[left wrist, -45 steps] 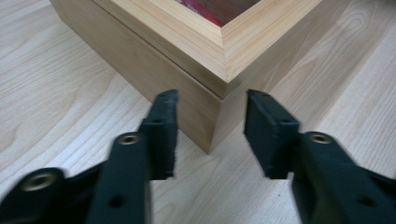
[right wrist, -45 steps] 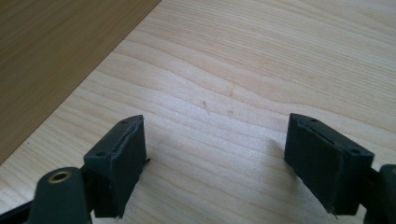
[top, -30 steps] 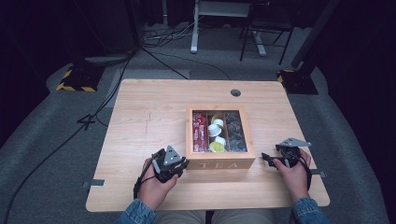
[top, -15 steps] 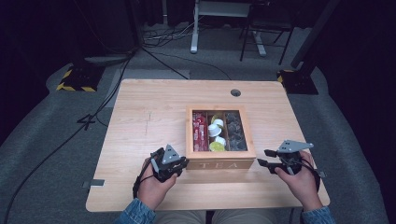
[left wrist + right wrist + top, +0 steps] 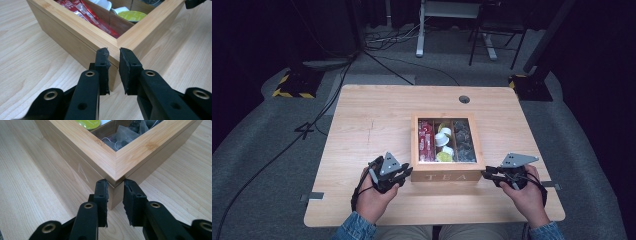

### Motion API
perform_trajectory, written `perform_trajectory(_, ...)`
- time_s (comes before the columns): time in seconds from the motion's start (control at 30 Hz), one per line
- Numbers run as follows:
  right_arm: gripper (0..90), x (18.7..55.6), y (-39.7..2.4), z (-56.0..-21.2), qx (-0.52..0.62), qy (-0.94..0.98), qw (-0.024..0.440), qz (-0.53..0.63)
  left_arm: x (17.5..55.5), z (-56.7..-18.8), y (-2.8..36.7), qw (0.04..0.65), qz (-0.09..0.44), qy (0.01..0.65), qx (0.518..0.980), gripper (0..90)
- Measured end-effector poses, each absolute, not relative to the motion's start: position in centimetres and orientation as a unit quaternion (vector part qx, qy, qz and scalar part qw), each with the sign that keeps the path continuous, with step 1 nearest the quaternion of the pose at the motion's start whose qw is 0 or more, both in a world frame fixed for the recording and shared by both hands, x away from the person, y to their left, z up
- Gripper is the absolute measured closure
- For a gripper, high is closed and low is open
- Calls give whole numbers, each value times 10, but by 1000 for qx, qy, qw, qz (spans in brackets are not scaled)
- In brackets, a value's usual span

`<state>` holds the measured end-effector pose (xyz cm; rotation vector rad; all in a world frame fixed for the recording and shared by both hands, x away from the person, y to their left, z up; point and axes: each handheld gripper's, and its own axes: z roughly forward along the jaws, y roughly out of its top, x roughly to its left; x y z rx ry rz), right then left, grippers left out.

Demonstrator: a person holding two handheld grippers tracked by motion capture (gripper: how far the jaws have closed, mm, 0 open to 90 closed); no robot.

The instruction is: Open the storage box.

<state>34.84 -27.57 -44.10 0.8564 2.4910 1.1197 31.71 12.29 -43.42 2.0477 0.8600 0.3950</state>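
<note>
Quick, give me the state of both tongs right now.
Left tongs: open, jaws straddling the near-left corner of the tea box, holding nothing.
Right tongs: open, jaws straddling the box's near-right corner, holding nothing.

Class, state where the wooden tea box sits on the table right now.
In the high view the tea box sits right of centre on the table, near the person's edge, between the left gripper and the right gripper.

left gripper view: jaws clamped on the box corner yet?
No: the left gripper has its jaws apart, one on each side of the tea box corner, with a gap showing and nothing pinched.
</note>
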Motion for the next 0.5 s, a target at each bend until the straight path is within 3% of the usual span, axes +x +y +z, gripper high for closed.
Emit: perform_trajectory(0.5, 752, 345, -274, -434, 300, 854, 163, 394, 319, -437, 119, 419, 155, 339, 828, 690)
